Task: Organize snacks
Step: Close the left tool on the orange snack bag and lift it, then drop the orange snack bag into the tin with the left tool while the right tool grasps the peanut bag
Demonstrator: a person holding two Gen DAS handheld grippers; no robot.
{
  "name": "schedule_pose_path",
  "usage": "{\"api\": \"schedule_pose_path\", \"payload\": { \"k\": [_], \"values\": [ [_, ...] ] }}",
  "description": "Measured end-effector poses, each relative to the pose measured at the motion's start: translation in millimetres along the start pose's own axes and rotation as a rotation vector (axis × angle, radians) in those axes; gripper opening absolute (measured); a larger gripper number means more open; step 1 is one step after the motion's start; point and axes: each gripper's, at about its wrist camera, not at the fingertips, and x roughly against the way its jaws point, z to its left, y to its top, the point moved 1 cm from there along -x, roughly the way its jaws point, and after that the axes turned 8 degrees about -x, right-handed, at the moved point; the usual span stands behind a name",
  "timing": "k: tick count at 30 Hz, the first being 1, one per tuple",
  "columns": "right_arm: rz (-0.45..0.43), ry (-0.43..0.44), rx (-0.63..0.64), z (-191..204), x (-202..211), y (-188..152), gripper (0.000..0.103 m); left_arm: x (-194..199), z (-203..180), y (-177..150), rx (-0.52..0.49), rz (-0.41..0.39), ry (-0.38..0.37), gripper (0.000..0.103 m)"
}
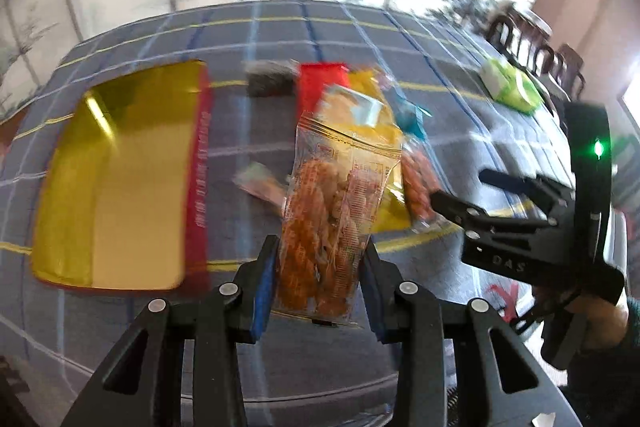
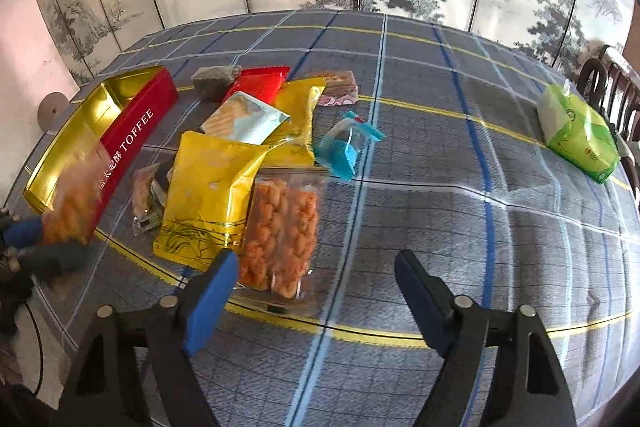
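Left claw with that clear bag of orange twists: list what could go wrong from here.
1. The left claw grips the clear twist bag only near its bottom end, so the bag may swing or slip out before reaching the gold toffee tin.
2. The squeeze could crush the brittle twists.
3. The right claw is open beside a second twist bag that overlaps the yellow pouch; closing might snag both.

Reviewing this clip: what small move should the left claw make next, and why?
Probably carry the clear snack bag left over the open toffee tin and release. The left claw grips the bag, lifted off the table, and the tin shows nothing inside.
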Motion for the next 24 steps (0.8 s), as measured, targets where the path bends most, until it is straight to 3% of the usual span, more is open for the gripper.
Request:
{"api": "schedule_pose_path", "payload": {
  "k": [11,20,24],
  "values": [
    [0.062,0.029,-0.049,6.2,-17.9,9.9,0.064,12.8,85.8,5.6,0.13,-0.019,0.142,0.035],
    [0.115,0.001,-0.08,10.9,-32.4,15.1,0.062,0.3,137.7,-3.2,0.182,0.029,0.217,0.035],
    [0.14,-0.004,-0.098,12.1,-39.7,15.6,0.048,-10.0,151.9,-8.5,0.192,0.068,0.224,0.035]
  ]
}}
